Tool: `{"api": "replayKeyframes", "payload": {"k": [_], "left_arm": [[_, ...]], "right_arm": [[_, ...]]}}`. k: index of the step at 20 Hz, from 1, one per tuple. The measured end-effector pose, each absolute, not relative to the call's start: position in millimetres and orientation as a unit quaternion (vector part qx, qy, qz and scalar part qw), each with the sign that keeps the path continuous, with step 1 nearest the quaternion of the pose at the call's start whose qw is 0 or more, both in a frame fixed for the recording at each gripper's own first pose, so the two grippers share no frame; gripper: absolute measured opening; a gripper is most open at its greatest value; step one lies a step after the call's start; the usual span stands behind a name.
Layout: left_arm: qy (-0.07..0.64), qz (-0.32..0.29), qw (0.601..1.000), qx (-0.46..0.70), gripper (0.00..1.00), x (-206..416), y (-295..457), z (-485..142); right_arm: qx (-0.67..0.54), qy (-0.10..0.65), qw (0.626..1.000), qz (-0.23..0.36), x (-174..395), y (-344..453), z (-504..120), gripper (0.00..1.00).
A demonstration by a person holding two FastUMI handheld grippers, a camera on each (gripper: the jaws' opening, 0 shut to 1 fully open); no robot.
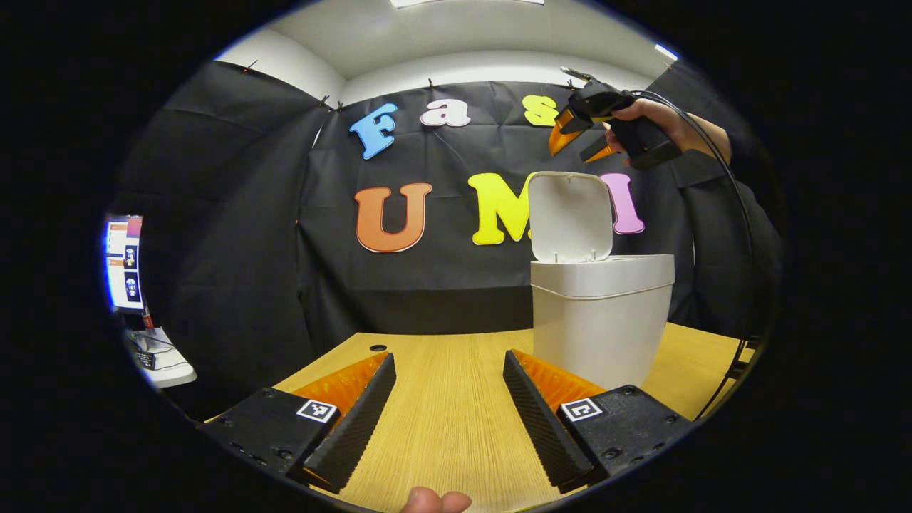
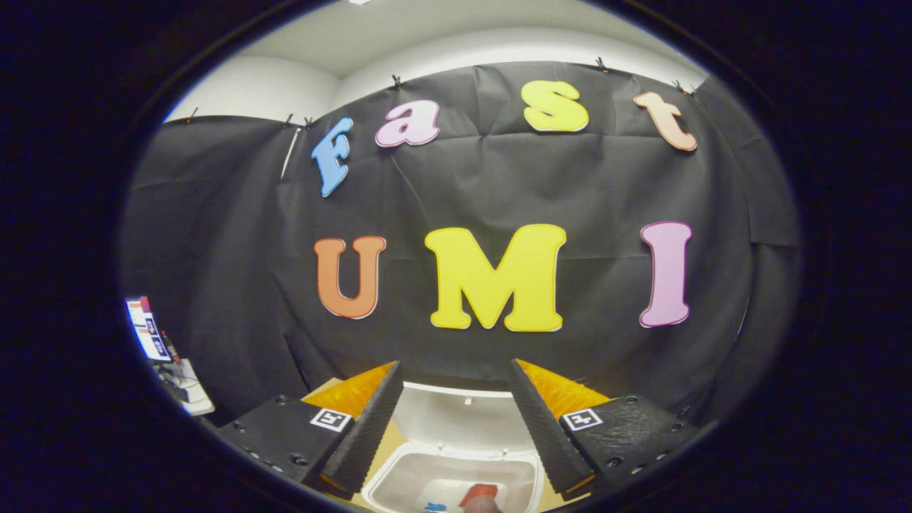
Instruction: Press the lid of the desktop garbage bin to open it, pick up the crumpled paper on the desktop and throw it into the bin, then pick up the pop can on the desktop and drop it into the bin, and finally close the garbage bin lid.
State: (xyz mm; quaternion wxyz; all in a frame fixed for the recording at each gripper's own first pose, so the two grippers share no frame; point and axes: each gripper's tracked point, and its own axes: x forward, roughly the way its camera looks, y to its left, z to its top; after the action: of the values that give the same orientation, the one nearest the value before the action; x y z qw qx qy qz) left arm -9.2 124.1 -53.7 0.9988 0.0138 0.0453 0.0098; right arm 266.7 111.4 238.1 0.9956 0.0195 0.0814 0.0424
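1 bin (image 1: 602, 320) w/ 1 lid (image 1: 570, 217), 2 claws (image 1: 449, 399) (image 2: 456, 420), 1 table (image 1: 442, 420), 1 monitor (image 1: 125, 263).

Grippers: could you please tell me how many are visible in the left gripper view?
2. The left gripper is at the bottom, fingers apart over the wooden table. The right gripper is held by a hand above the bin's raised lid.

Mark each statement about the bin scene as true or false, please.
1. The bin lid stands open. True.
2. The left gripper holds crumpled paper. False: its fingers are apart with nothing between them.
3. The right gripper is raised above the bin. True.
4. The bin lies on its side. False: it stands upright on the table.
5. Something red lies inside the bin. True.
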Motion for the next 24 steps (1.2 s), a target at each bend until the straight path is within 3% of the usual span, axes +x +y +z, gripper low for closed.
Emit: {"api": "replayKeyframes", "payload": {"k": [13,24], "left_arm": [[0.051,-0.011,0.999,0.000,0.98,-10.9,112.5,-54.4],[0.050,-0.019,0.999,0.000,0.98,-10.4,109.8,-53.8]], "right_arm": [[0.025,0.142,0.989,0.028,309.8,108.9,209.4,0.92],[0.027,0.165,0.984,0.055,257.1,118.0,189.6,0.95]]}}
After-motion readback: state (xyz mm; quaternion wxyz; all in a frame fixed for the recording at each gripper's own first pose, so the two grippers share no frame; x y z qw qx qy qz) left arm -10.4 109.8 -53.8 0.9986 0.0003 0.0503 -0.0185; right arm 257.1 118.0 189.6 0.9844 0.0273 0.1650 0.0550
